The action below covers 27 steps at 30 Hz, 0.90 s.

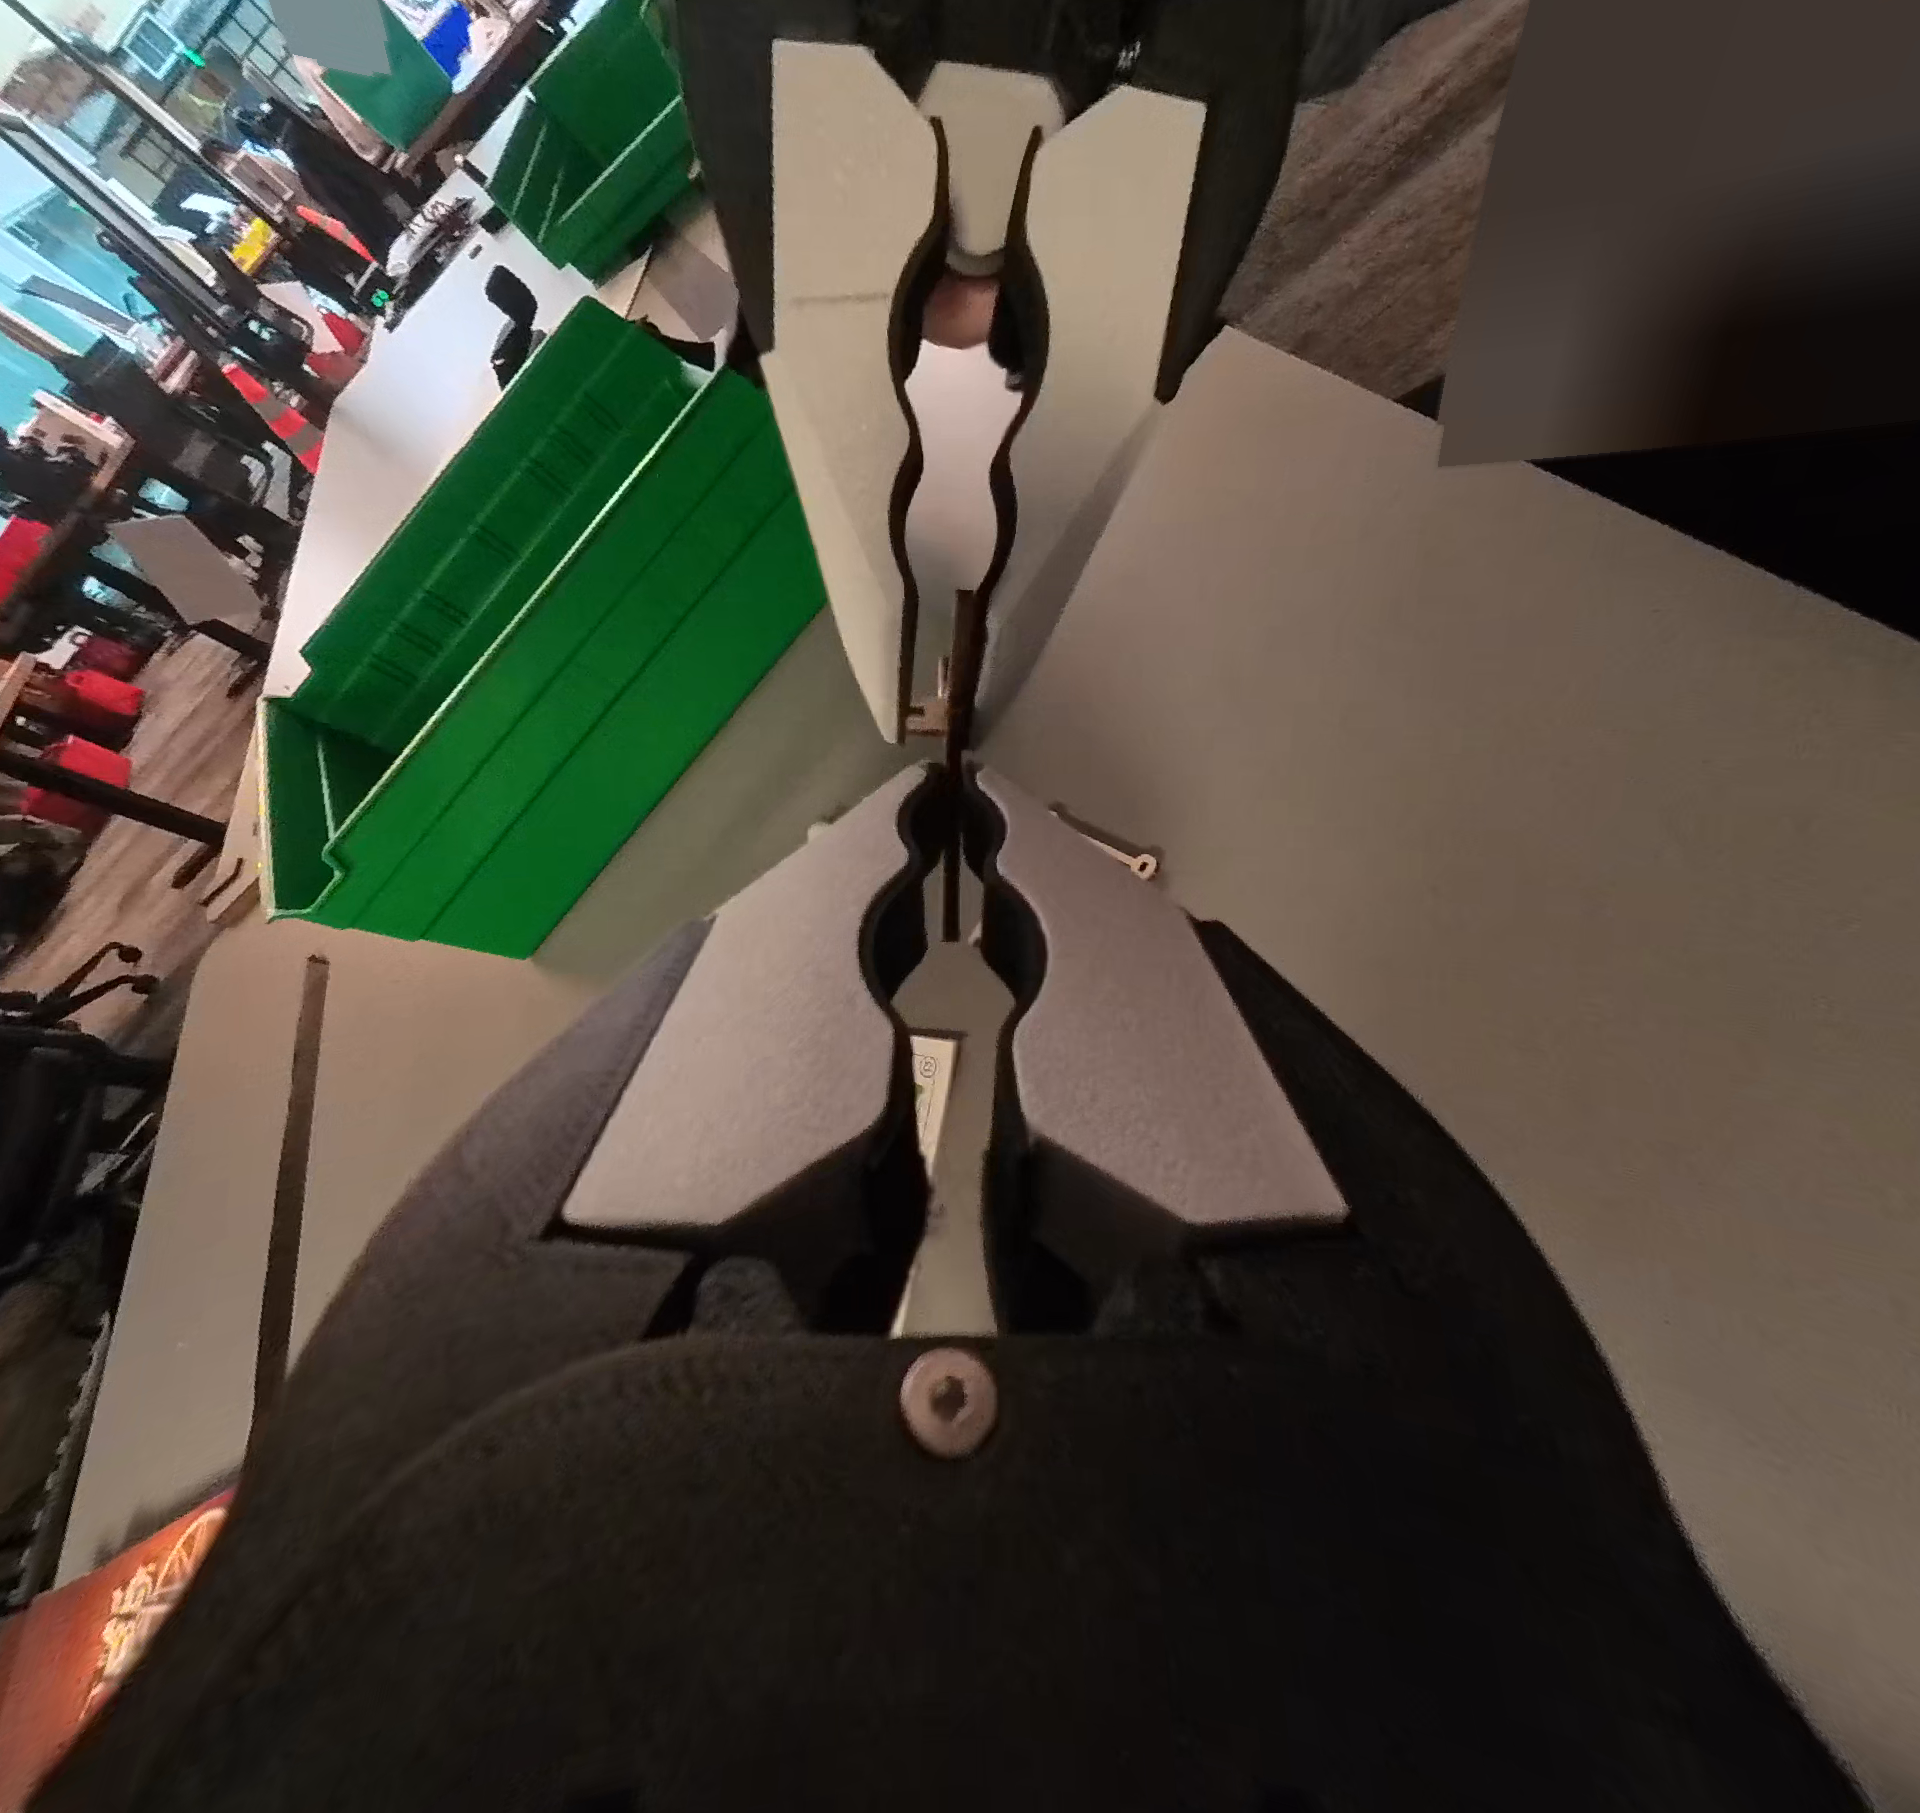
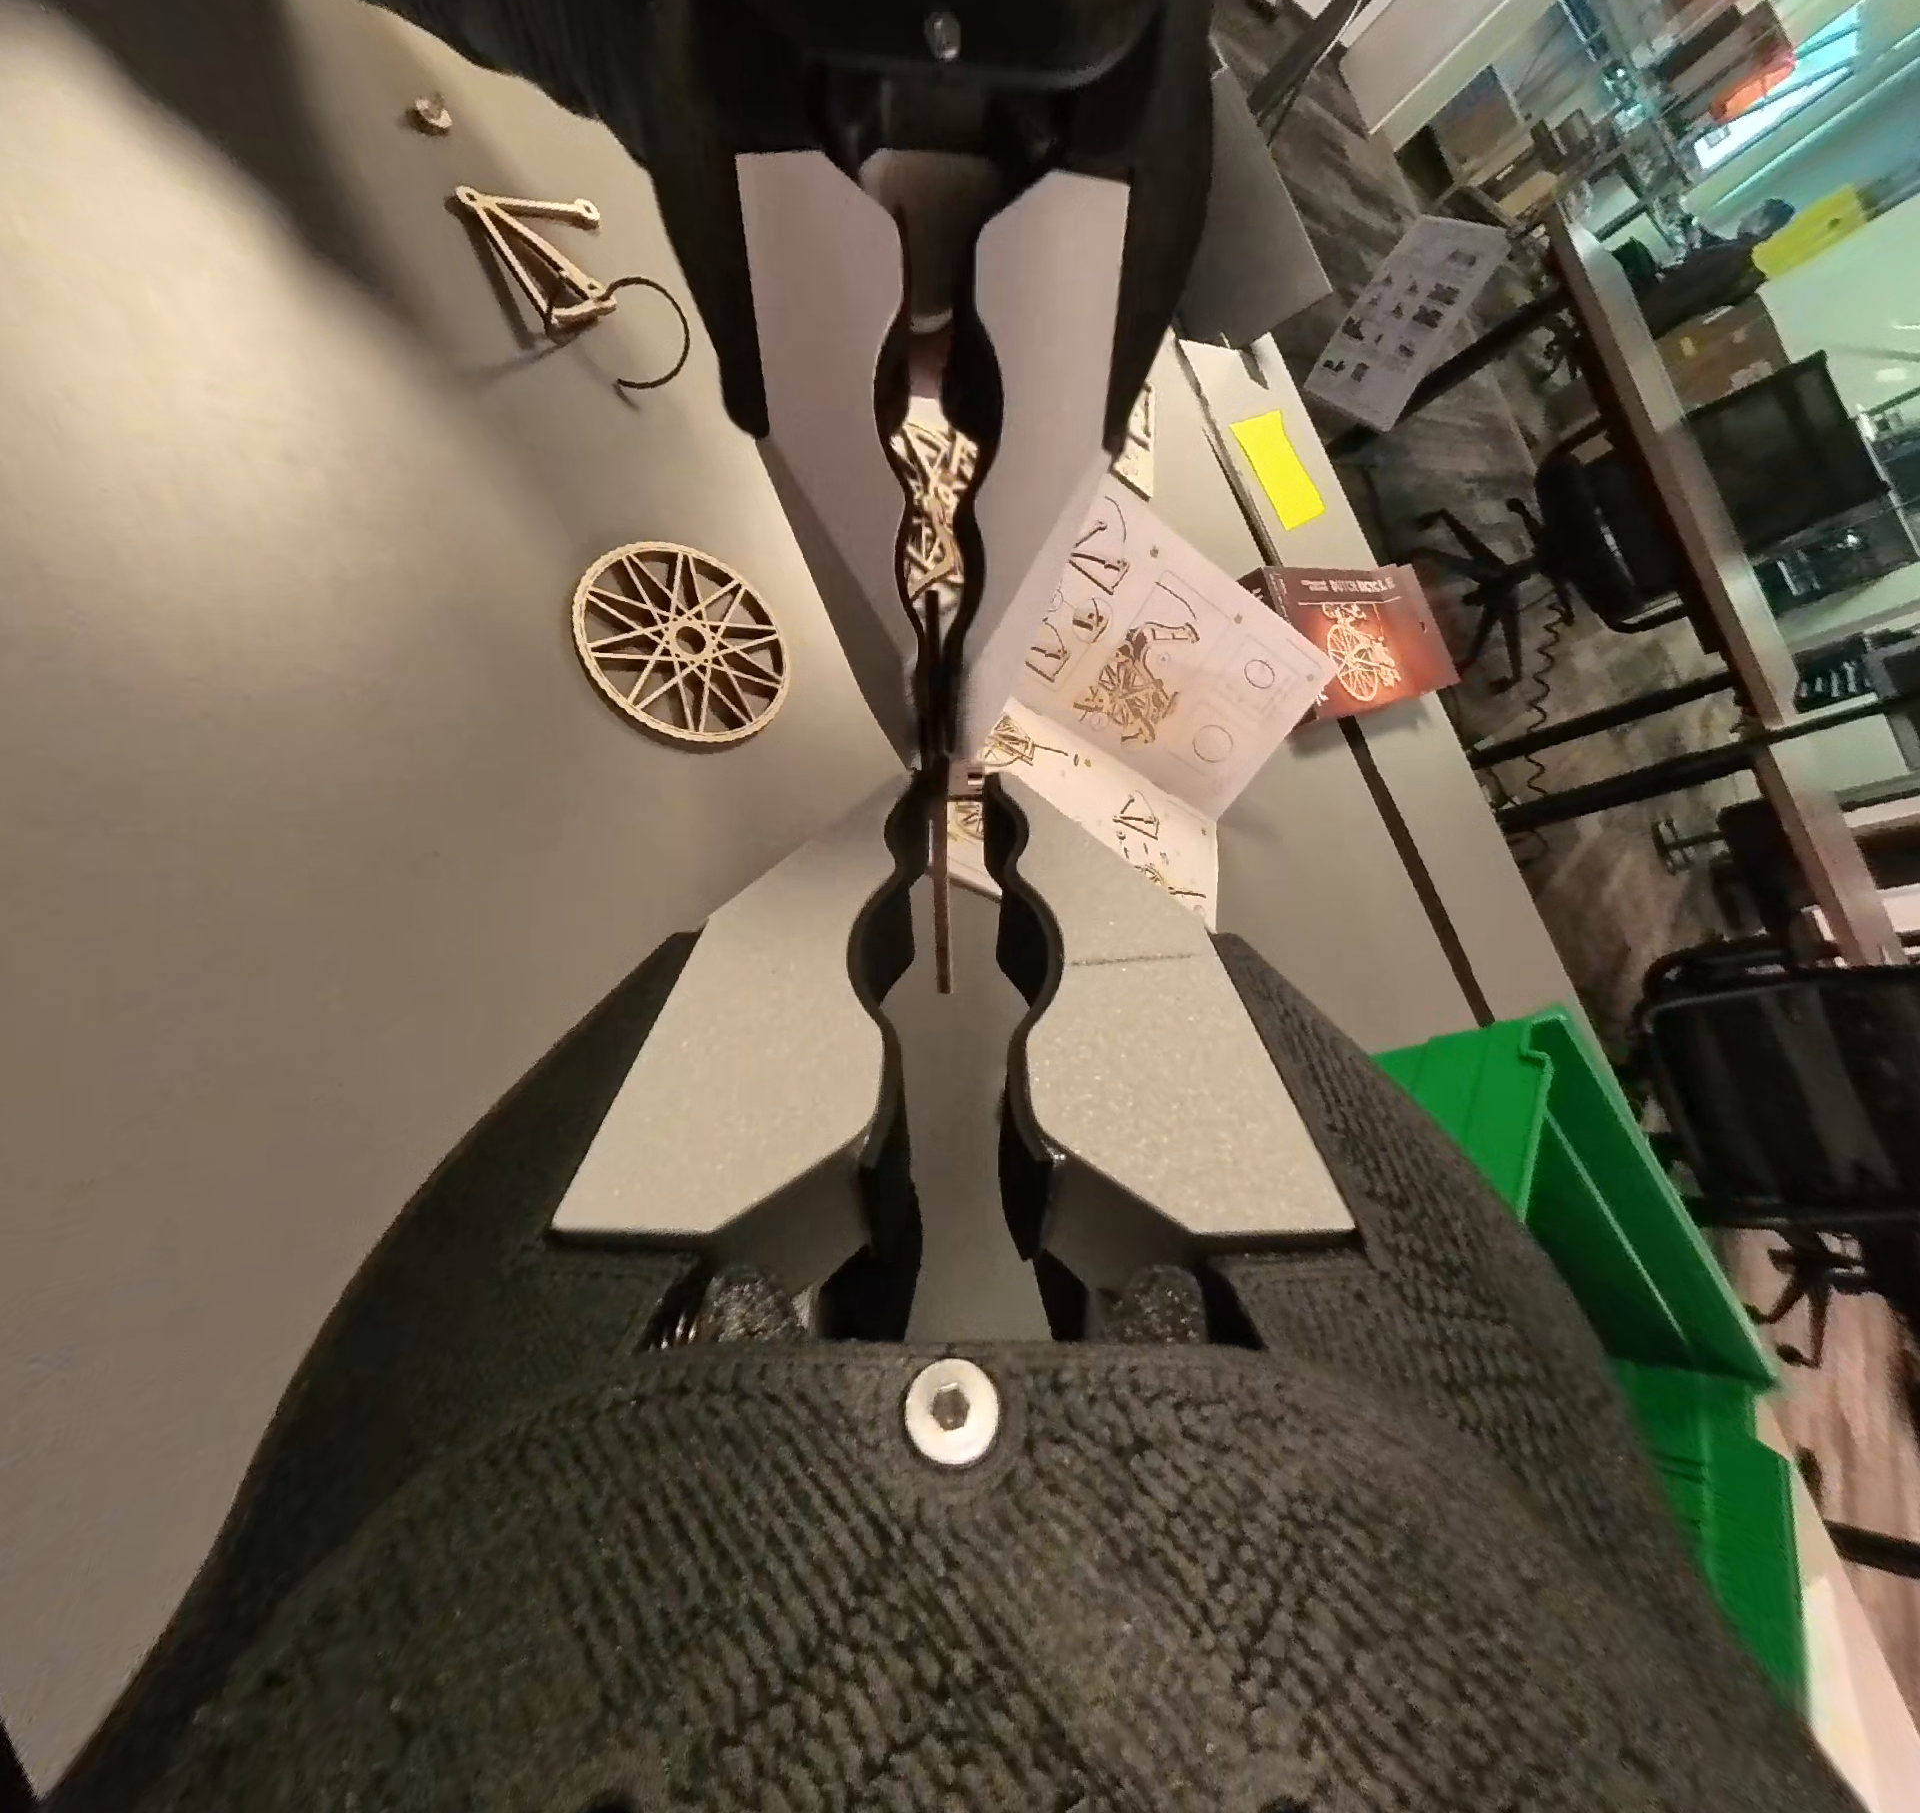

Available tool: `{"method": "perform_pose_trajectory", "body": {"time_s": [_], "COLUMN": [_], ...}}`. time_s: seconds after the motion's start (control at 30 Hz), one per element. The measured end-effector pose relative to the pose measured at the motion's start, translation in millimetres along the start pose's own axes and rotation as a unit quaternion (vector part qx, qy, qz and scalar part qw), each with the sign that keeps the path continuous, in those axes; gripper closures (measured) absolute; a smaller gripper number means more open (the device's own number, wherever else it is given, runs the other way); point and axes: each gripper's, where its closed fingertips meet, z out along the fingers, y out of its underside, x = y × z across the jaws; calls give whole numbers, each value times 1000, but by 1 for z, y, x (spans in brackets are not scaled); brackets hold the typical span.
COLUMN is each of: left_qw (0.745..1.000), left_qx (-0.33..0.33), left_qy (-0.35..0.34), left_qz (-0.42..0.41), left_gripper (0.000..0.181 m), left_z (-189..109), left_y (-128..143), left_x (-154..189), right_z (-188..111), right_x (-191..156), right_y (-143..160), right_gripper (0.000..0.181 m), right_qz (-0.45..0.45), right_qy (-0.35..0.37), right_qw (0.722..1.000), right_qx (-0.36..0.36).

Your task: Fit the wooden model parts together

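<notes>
My two grippers face each other tip to tip above the grey table (image 1: pixel 1455 828). My left gripper (image 1: pixel 951 781) is shut on a thin flat wooden part (image 1: pixel 953 890) seen edge-on. My right gripper (image 1: pixel 940 724) comes from the top, shut on another thin part (image 1: pixel 966 641). In the right wrist view my right gripper (image 2: pixel 951 789) grips its dark strip (image 2: pixel 941 911), and the left gripper (image 2: pixel 940 735) holds its strip (image 2: pixel 932 662). The two strips meet and overlap at the fingertips. A small wooden tab (image 2: pixel 972 781) sticks out at the joint.
On the table lie a wooden spoked wheel (image 2: pixel 681 643), a triangular wooden frame (image 2: pixel 530 251), a black ring (image 2: pixel 660 335), a heap of wooden parts (image 2: pixel 930 506), an instruction sheet (image 2: pixel 1143 662) and a dark box (image 2: pixel 1351 651). Green bins (image 1: pixel 540 683) stand at the table's edge. Less than 4 cm separates the two grippers' tips.
</notes>
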Motion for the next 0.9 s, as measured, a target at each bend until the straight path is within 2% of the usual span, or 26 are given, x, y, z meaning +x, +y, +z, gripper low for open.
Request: {"method": "perform_pose_trajectory", "body": {"time_s": [0.2,0.43,0.5,0.53,0.6,0.67,0.73,0.8,0.9], "left_qw": [1000,1000,1000,1000,999,996,993,990,986], "left_qx": [-9,-21,-21,-21,-28,-31,-36,-37,-44], "left_qy": [2,7,14,17,6,0,0,-3,-8], "left_qz": [-7,-2,4,9,41,78,109,136,160], "left_gripper": [181,180,180,180,180,180,180,180,180], "left_z": [0,1,1,1,1,2,4,6,7], "left_y": [1,6,7,8,15,19,23,22,21], "left_x": [-1,2,4,5,4,5,9,12,14], "right_z": [1,5,5,4,-3,-12,-16,-11,1], "right_x": [-2,-4,-8,-12,-12,-6,3,-1,-21], "right_y": [1,4,5,10,24,20,5,4,12], "right_gripper": [175,174,173,166,162,163,171,173,173], "right_qz": [-40,-33,-39,-34,29,134,239,283,287], "right_qy": [10,7,-5,-28,-78,-125,-165,-198,-245], "right_qw": [999,999,999,999,995,983,956,938,926], "right_qx": [-21,-22,-22,-28,-47,-7,43,31,-24]}}
